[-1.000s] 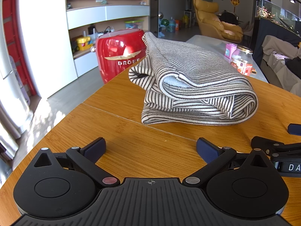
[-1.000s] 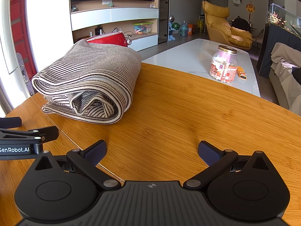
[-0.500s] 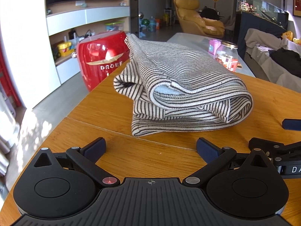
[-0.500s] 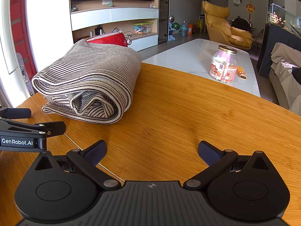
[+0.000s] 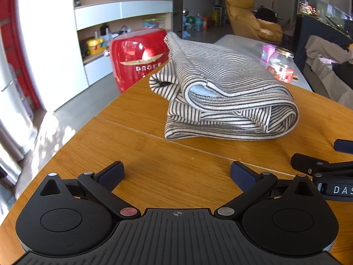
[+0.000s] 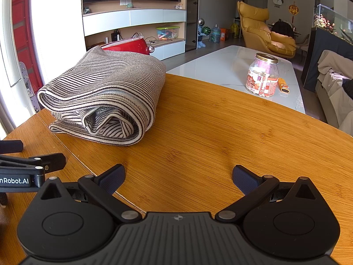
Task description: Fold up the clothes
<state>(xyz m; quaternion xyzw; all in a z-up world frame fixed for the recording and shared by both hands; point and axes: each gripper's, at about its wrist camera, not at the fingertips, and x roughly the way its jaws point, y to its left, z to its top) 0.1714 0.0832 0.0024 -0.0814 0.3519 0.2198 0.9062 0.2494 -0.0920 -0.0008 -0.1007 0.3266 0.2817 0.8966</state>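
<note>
Resting folded on the table [image 6: 220,132], the striped garment [image 6: 103,101] occupies the right wrist frame's left-centre, long axis receding. Left gripper [image 5: 176,172] sits nearer; right gripper [image 6: 178,176] offset; both jaws wide, empty.

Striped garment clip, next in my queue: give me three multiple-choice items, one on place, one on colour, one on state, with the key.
1. Where does the striped garment lie?
A. on the wooden table
B. on the white coffee table
C. on the floor

2. What colour is the glossy container behind the garment?
A. yellow
B. red
C. blue

3. How do the jaws of both grippers stand?
A. both shut on cloth
B. left shut, right open
C. both open and empty

Key: 1 A, it rests folded on the wood. 2 B, its shell is red. 3 C, the left gripper and right gripper show bare table between spread pads.
</note>
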